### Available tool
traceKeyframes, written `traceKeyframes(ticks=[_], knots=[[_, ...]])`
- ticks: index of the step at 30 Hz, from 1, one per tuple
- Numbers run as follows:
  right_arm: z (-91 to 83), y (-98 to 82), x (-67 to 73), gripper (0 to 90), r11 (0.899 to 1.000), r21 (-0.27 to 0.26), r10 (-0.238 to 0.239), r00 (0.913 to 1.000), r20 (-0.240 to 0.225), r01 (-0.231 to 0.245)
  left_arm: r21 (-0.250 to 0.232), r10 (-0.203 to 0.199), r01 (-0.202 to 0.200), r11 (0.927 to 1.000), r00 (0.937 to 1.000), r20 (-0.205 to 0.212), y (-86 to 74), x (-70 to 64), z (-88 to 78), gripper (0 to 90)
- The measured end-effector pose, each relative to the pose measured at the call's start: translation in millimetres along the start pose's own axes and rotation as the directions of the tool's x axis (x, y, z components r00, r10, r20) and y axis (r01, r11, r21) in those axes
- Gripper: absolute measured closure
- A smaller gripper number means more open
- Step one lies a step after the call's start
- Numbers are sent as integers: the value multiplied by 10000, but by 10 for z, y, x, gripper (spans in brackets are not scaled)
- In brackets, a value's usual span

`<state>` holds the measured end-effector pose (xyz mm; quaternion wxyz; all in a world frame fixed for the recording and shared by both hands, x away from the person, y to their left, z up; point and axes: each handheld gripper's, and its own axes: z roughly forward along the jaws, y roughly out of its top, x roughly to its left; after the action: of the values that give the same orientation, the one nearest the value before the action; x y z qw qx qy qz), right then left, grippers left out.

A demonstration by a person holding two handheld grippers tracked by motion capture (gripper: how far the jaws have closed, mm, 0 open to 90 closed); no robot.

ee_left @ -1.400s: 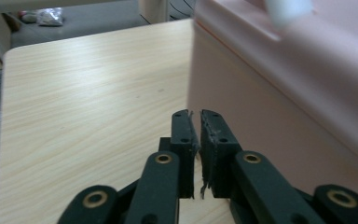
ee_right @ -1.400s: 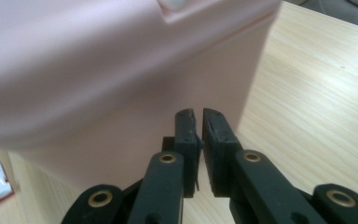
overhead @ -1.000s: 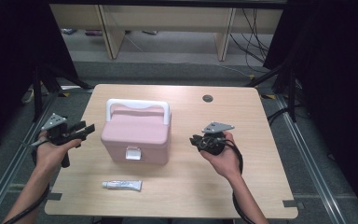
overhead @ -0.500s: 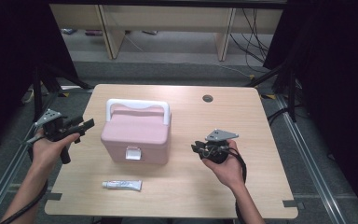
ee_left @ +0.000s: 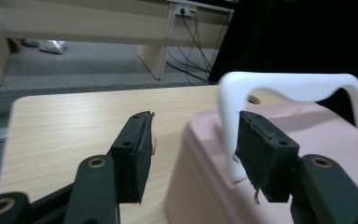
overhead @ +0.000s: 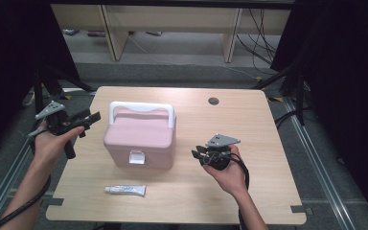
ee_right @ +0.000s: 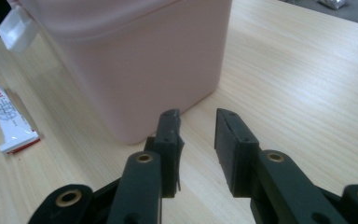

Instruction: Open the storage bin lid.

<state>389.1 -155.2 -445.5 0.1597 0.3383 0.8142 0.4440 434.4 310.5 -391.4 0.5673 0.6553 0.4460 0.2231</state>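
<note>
**Ana:** Box (overhead: 140, 139) first: pink, lid down, white handle (overhead: 142, 108) standing up, sitting a little left of the middle of the table (overhead: 249, 124), its white latch (overhead: 135, 157) facing the near edge. Where are the tongs?

**Ben:** Left gripper (overhead: 87, 120) hangs off the table's left edge, just beside the box's left end and level with the lid. Its jaws stand apart with nothing between them; they opened a touch and have just eased back a little. In the left gripper view the handle's near post (ee_left: 227, 135) rises just beyond the right pad.

**Ana:** And the other?

**Ben:** Right gripper (overhead: 200, 154) sits low over the table to the right of the box, near it but not touching. Jaws apart too, and they have just been opening, empty. The right gripper view looks along the tabletop at the box's side wall (ee_right: 140, 65), with the latch (ee_right: 16, 29) poking out at the upper left.

**Ana:** So nothing is gripped yet?

**Ben:** Nothing. I read this as the approach: both hands flanking the box before working on it.

**Ana:** Next move?

**Ben:** Probably one gripper steadies the box while the other goes round to the latch on the near side. A small tube (overhead: 125, 190) lies by the near edge, well clear of both.
</note>
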Motion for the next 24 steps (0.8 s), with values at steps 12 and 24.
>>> traceKeyframes(ticks=[12, 24], knots=[[12, 138, 46, 704, 9996, -142, -245, 9997, -97, 244, 1166, -537, 510, 9919, 9983, 204, 38, -134, 388, 496], [86, 182, 130, 701, 9998, -118, -138, 9983, -569, 131, 1507, -796, 771, 9856, 9968, 108, 68, -173, 470, 705]])
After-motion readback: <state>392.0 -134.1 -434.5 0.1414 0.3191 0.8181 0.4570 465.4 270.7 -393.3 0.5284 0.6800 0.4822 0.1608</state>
